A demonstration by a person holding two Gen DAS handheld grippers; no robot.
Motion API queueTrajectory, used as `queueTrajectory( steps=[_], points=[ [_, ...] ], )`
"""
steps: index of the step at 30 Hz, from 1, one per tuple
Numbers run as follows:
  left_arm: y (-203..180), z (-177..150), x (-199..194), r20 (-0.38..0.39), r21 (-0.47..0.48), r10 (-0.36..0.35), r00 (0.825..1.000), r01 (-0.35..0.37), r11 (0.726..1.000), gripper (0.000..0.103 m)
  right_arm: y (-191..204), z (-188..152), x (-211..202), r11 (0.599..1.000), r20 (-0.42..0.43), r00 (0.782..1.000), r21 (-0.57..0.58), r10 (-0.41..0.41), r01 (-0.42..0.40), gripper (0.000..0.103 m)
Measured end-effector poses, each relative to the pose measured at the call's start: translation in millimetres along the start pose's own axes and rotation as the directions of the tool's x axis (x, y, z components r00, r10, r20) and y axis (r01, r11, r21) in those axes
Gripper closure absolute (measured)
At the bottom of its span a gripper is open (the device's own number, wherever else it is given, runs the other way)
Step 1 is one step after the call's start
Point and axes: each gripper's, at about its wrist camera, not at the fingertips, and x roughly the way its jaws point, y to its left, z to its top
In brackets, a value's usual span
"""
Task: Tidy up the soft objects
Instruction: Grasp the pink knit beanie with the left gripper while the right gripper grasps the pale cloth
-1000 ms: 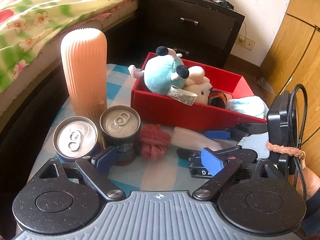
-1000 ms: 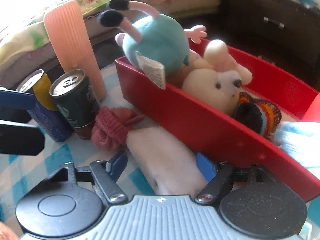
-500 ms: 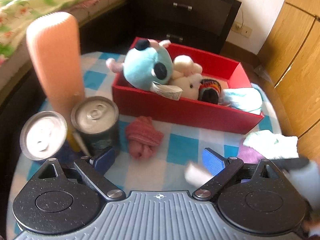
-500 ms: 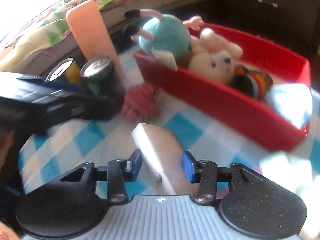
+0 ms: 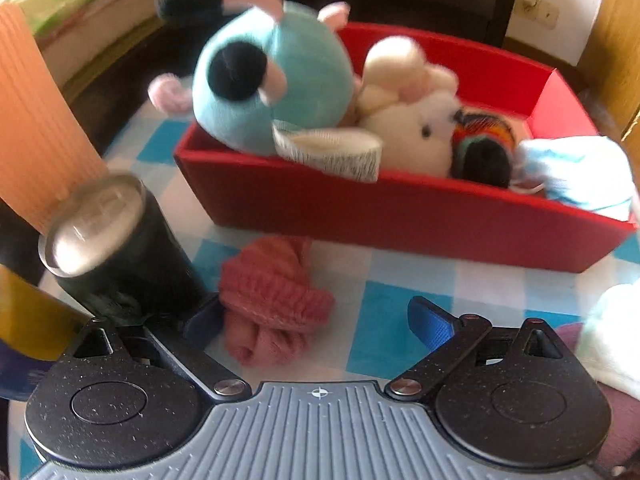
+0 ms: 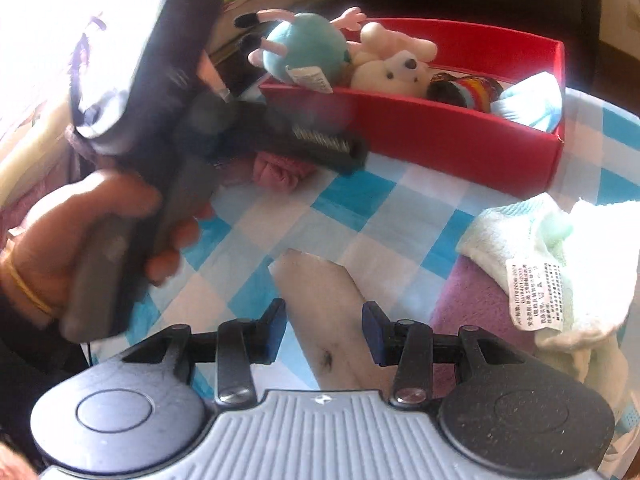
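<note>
My left gripper [image 5: 316,322] is open just above the checked cloth, its fingers on either side of a pink knitted sock bundle [image 5: 272,300]. The red box [image 5: 400,216] behind it holds a blue plush [image 5: 280,80], a cream plush [image 5: 416,132], a striped sock [image 5: 484,140] and a light blue cloth [image 5: 576,172]. My right gripper [image 6: 324,330] is shut on a white sock [image 6: 324,308] and holds it above the table. The pink bundle [image 6: 280,170] and the red box [image 6: 440,128] show beyond it.
A dark can [image 5: 116,248] stands touching my left finger, with an orange ribbed cylinder [image 5: 36,128] behind it. A pale green towel [image 6: 548,264] lies on a purple cloth [image 6: 472,304] at the right. The hand-held left gripper [image 6: 160,120] fills the left of the right wrist view.
My left gripper has moved forward and down to the pink bundle. My right gripper has lifted the white sock and pulled back from the box.
</note>
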Motion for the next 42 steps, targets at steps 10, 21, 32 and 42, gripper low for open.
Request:
queueTrajectory(
  steps=[10, 21, 32, 42],
  points=[
    [0, -9, -7, 0.012, 0.017, -0.047, 0.999, 0.047, 0.999, 0.060, 1, -6, -7, 0.997, 0.014, 0.997, -0.038, -0.073, 0.074, 0.059],
    [12, -70, -44, -0.045, 0.123, -0.112, 0.993, 0.117, 0.985, 0.062, 12, -12, -17, 0.989, -0.003, 0.992, -0.077, -0.125, 0.124, 0.039],
    [28, -68, -67, 0.044, 0.103, -0.148, 0.988, 0.143, 0.984, 0.016, 52, -31, -3, 0.936, 0.013, 0.988, -0.317, -0.157, 0.153, 0.032],
    [3, -64, -34, -0.023, 0.143, -0.119, 0.993, 0.121, 0.982, 0.026, 38, -30, 20, 0.939, -0.055, 0.986, -0.316, -0.160, 0.135, 0.043]
  ],
)
